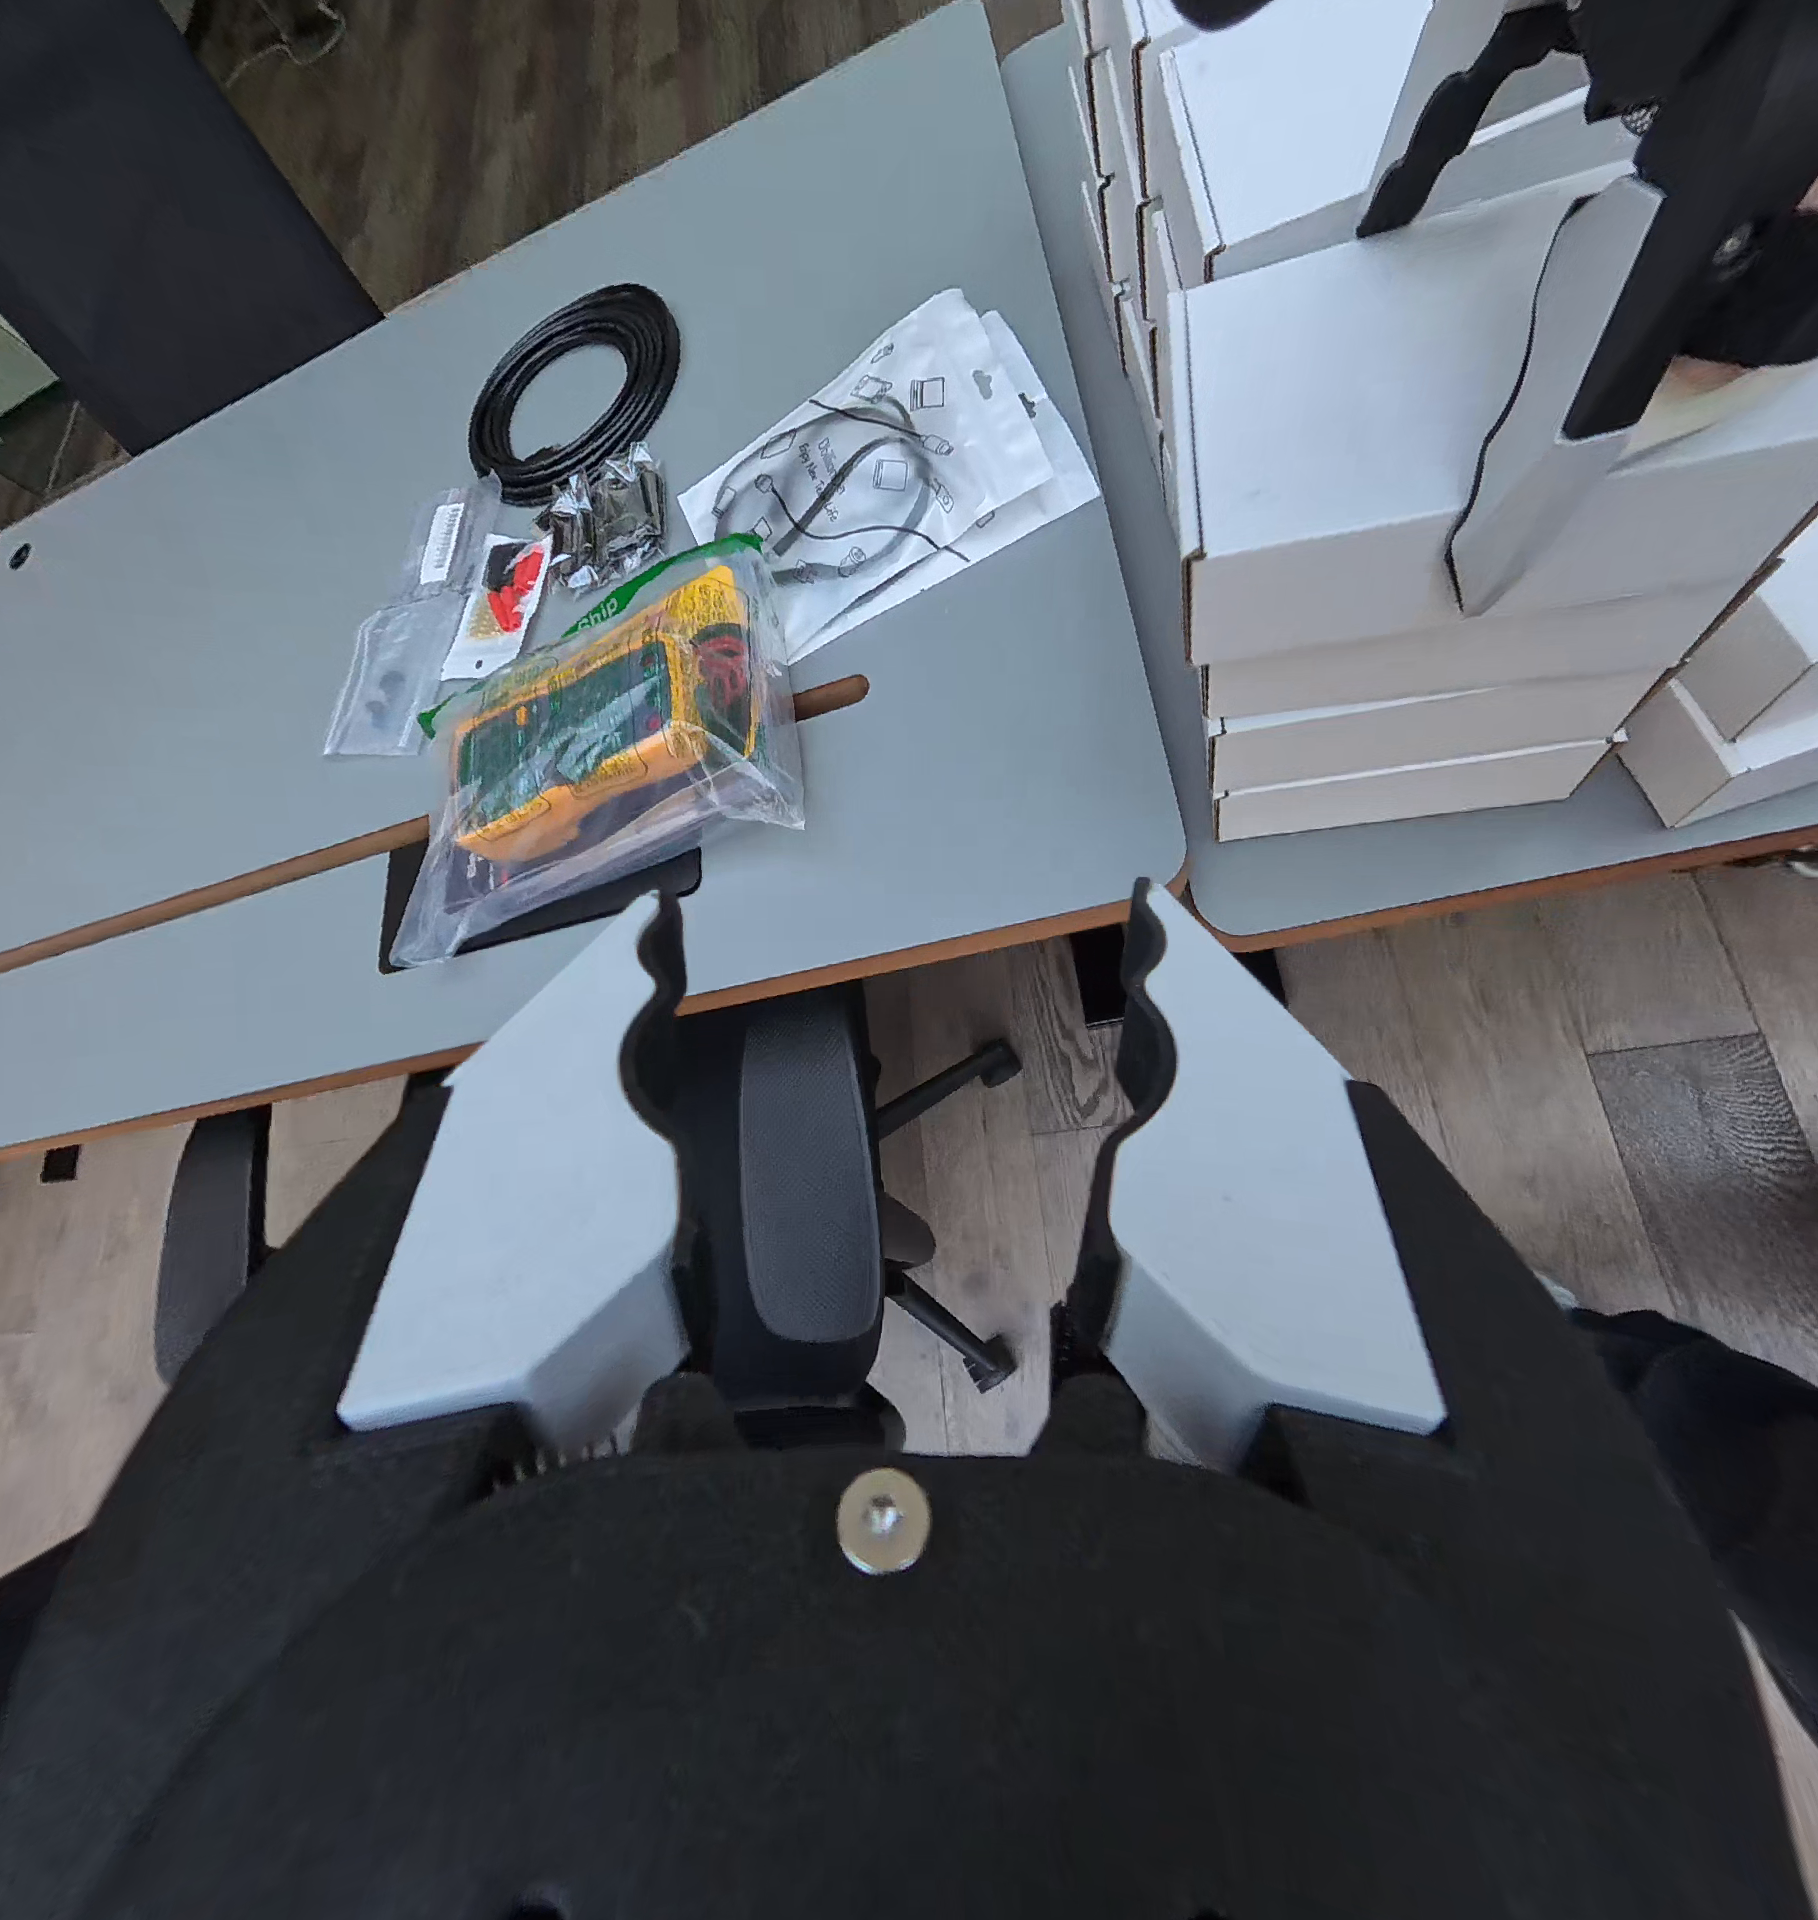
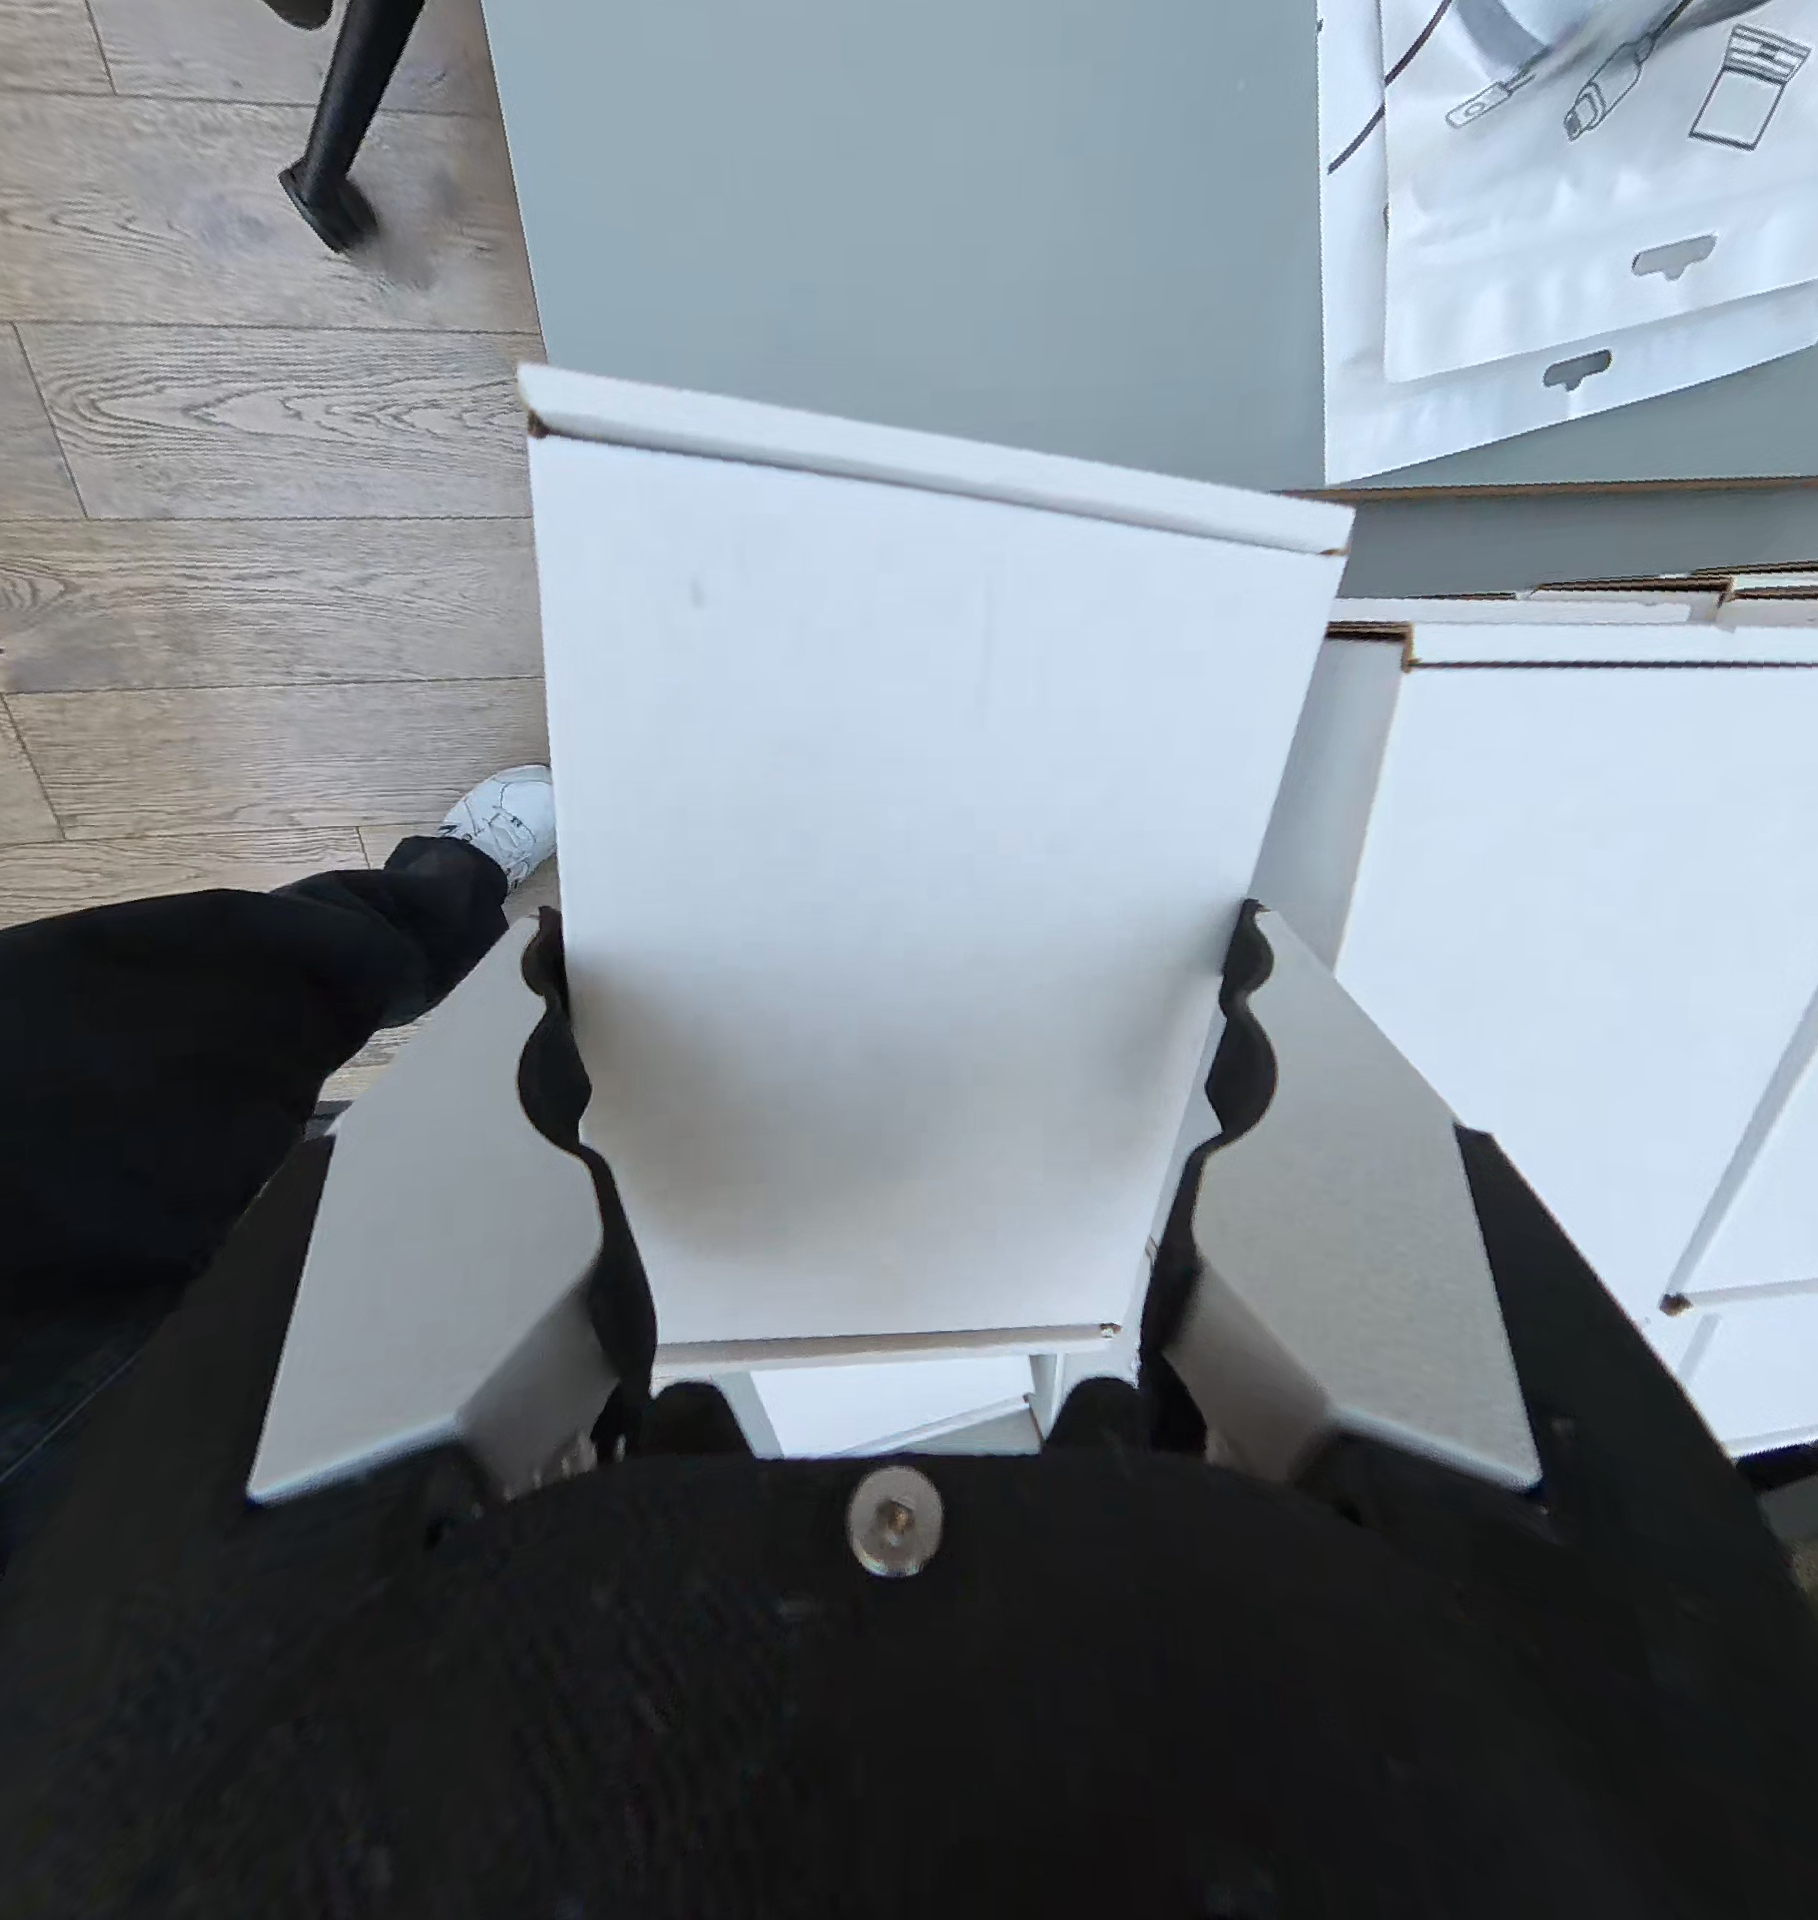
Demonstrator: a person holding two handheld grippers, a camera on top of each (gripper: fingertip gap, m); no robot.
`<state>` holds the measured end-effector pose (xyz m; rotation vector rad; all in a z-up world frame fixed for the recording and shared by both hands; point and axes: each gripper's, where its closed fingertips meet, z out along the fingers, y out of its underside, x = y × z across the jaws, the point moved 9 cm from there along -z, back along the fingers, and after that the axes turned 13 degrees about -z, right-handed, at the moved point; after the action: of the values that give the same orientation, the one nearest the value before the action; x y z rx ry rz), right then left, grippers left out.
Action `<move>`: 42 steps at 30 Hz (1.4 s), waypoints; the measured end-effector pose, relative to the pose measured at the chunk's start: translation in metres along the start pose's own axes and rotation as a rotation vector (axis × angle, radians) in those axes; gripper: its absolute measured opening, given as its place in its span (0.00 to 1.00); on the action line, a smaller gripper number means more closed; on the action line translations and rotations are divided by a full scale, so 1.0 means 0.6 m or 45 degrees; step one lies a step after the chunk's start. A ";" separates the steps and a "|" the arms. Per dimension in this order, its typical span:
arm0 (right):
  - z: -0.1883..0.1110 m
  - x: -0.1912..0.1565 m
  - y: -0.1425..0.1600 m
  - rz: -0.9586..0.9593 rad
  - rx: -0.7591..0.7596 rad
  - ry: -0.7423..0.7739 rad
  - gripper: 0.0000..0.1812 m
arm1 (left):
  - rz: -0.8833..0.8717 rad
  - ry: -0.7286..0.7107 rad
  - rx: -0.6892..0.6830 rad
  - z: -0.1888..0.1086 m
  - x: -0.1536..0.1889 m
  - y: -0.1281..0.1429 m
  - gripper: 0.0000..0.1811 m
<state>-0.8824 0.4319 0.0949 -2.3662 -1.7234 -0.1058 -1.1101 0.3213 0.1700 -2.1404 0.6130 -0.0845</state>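
So the right gripper (image 2: 894, 925) has its fingers (image 2: 546, 997) clamped on the two side edges of a flat white cardboard box (image 2: 915, 831), and that box runs lengthwise straight out ahead of the gripper, long axis in line with the fingers, its far folded edge pointing toward the grey tabletop (image 2: 884, 208). It looks to be the top one of a stack of white boxes (image 1: 1404, 582) that sits at the near edge of the right-hand tabletop, though I can't really tell if it's lifted clear or resting on the one below. More white boxes (image 2: 1611, 935) sit just beside it on the right. The left gripper (image 1: 900, 904) is a different story: fingers spread wide apart, nothing between them, hanging past the near edge of the left tabletop (image 1: 209, 582) over a black office chair (image 1: 811, 1174) and the wood floor (image 1: 1456, 1091). Ahead of it and slightly left, near that front edge, lies a clear bag with a yellow and green gadget (image 1: 604, 727) inside, the closest thing to those open fingers. Farther back sit a coiled black cable (image 1: 572, 395), a few small clear packets (image 1: 437, 613) and white printed pouches (image 1: 884, 478). The box is well off to the left gripper's right, so the right one is clearly the one on it.
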 end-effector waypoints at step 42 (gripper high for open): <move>-0.272 -0.178 0.508 1.018 0.282 0.163 0.68 | 1.146 0.908 -0.653 0.358 0.293 -0.067 0.70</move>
<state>-0.6161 0.2083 0.1952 -2.6007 -0.6039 0.0586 -0.8812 0.4208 0.0423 -2.0550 2.1449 -0.2093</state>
